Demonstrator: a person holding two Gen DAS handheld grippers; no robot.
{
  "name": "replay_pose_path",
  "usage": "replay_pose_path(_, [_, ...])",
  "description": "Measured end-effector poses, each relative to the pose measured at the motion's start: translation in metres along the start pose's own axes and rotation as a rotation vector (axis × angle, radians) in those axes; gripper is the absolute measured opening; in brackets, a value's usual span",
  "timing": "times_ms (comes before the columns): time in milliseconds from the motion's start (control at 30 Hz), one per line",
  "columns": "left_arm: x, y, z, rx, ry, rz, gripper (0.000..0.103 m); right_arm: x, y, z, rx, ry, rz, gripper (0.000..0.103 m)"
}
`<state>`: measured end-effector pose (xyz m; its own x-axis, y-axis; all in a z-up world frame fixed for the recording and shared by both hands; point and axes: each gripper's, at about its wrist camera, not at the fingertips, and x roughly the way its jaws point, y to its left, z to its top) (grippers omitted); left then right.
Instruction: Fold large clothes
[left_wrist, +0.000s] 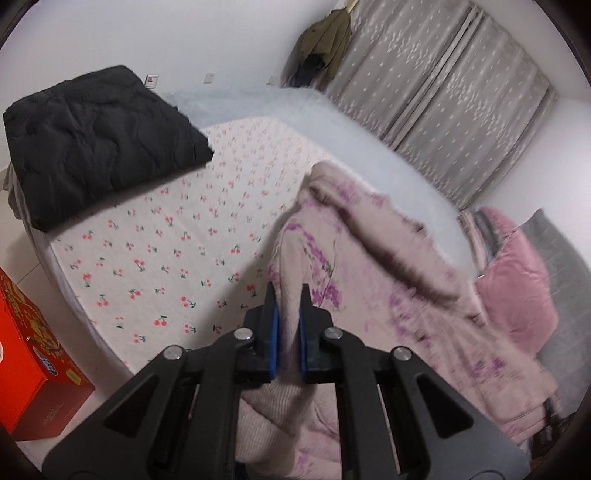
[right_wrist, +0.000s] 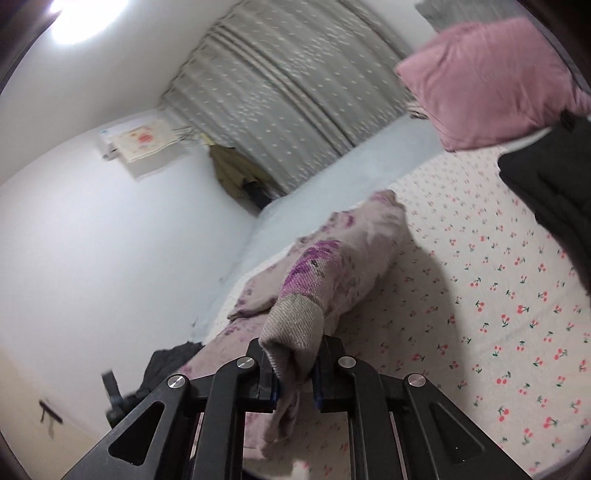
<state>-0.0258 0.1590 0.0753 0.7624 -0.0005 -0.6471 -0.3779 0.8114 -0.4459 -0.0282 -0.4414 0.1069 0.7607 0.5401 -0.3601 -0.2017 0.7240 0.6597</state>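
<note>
I'm pinching the pink floral garment (left_wrist: 369, 266) in my left gripper (left_wrist: 288, 295) and its ribbed cuff (right_wrist: 295, 325) in my right gripper (right_wrist: 295, 350), both clamped tight, lifting it over the bed (left_wrist: 166, 236), aiming to keep tension even.

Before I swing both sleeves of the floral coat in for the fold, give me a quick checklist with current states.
1. Left gripper shut on the floral coat: ok.
2. Right gripper shut on the ribbed cuff: ok.
3. Bare cherry-print sheet beside the coat to lay it on: ok.
4. Black jacket apart from the coat: ok.
5. Pink pillow apart from the coat: not ok, touching.
6. Coat lying flat: not ok, bunched.
</note>
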Motion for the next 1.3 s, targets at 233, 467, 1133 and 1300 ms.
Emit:
replay_pose_path(233, [-0.077, 0.006, -0.002, 0.013, -0.033, -0.118, 0.010, -0.074, 0.038, -0.009, -0.060, -0.091, 0.044, 0.012])
replay_pose_path(467, [-0.112, 0.008, -0.004, 0.033, -0.077, -0.176, 0.009, -0.125, 0.080, -0.011, -0.154, -0.194, 0.112, 0.011])
replay_pose_path(1133, [0.006, -0.028, 0.058, -0.107, -0.043, -0.078, 0.006, -0.029, 0.023, 0.037, 0.029, -0.140, 0.086, 0.012])
replay_pose_path(1300, [0.061, -0.056, 0.100, -0.097, -0.092, -0.030, 0.003, 0.028, -0.005, 0.077, 0.101, -0.147, 0.034, 0.012])
